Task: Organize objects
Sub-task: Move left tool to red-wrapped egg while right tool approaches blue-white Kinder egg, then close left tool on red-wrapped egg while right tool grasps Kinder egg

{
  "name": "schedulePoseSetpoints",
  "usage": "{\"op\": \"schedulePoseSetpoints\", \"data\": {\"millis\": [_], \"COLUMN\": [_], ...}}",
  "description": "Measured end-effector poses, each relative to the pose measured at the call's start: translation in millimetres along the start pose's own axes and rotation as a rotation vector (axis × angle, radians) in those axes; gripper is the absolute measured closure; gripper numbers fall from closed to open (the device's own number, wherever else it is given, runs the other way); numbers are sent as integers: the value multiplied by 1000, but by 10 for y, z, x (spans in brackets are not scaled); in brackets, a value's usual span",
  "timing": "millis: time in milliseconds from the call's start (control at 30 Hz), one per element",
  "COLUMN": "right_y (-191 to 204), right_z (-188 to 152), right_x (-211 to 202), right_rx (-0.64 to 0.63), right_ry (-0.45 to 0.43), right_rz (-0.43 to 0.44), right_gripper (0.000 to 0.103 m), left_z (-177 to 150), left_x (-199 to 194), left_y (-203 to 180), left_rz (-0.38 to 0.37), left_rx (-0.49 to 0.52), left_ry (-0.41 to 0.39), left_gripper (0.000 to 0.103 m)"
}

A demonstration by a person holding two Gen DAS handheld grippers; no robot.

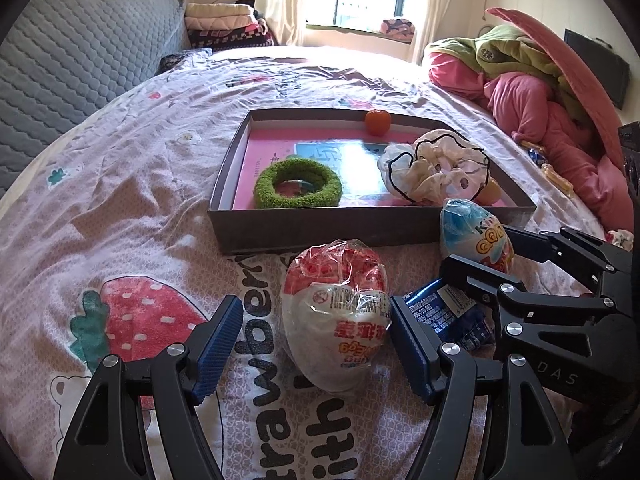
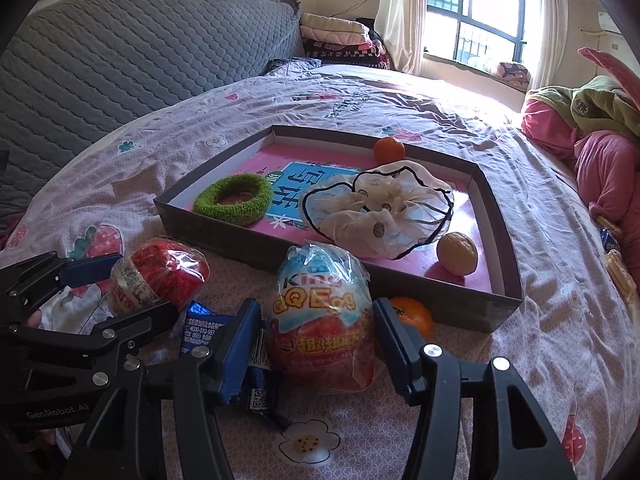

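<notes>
A red-and-white wrapped toy egg [image 1: 336,316] lies on the bedsheet between the open fingers of my left gripper [image 1: 314,346]; a gap shows on the left side. A blue-and-red wrapped toy egg [image 2: 322,322] lies between the open fingers of my right gripper [image 2: 316,346], not clamped. A blue snack packet [image 2: 224,344] lies between the two eggs, partly under the fingers. A shallow dark box [image 1: 372,224] just beyond holds a green ring [image 1: 298,184], a white scrunchie [image 1: 436,166] and two small oranges [image 2: 389,149] [image 2: 457,253]. Another orange [image 2: 414,316] lies outside the box.
The bed [image 1: 132,184] has a pink strawberry-print sheet. A grey quilted headboard [image 1: 72,56] is at the left. Piled pink and green bedding [image 1: 540,92] lies at the right. Small wrapped snacks [image 2: 616,264] lie at the right edge. Each gripper shows in the other's view.
</notes>
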State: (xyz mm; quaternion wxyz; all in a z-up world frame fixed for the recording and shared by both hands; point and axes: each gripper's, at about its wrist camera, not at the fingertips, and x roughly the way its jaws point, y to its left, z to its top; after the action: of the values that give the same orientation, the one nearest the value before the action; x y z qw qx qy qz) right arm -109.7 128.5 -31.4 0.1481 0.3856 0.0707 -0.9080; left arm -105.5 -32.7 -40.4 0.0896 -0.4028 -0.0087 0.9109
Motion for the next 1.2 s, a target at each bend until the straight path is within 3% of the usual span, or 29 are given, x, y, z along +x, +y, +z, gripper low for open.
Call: {"op": "schedulePoseSetpoints", "data": {"millis": [400, 500, 567, 867, 1200], "right_y": [-109, -137, -149, -170, -214], "right_z": [22, 14, 14, 29, 51], "right_x": [-6, -38, -65, -146, -282], "right_rx": [60, 69, 73, 74, 81], "right_ry": [-11, -20, -32, -67, -106], "right_rz": [77, 82, 83, 83, 97], "right_gripper": [47, 47, 47, 47, 47], "left_z": [92, 84, 85, 100, 124], "left_x": [131, 118, 99, -69, -238], "left_y": [97, 89, 81, 44, -17], "left_rz": [-53, -65, -70, -40, -9], "left_rx": [-34, -35, -33, -17, -19], "left_ry": [5, -1, -9, -74, -95], "left_gripper": [29, 36, 48, 48, 48]}}
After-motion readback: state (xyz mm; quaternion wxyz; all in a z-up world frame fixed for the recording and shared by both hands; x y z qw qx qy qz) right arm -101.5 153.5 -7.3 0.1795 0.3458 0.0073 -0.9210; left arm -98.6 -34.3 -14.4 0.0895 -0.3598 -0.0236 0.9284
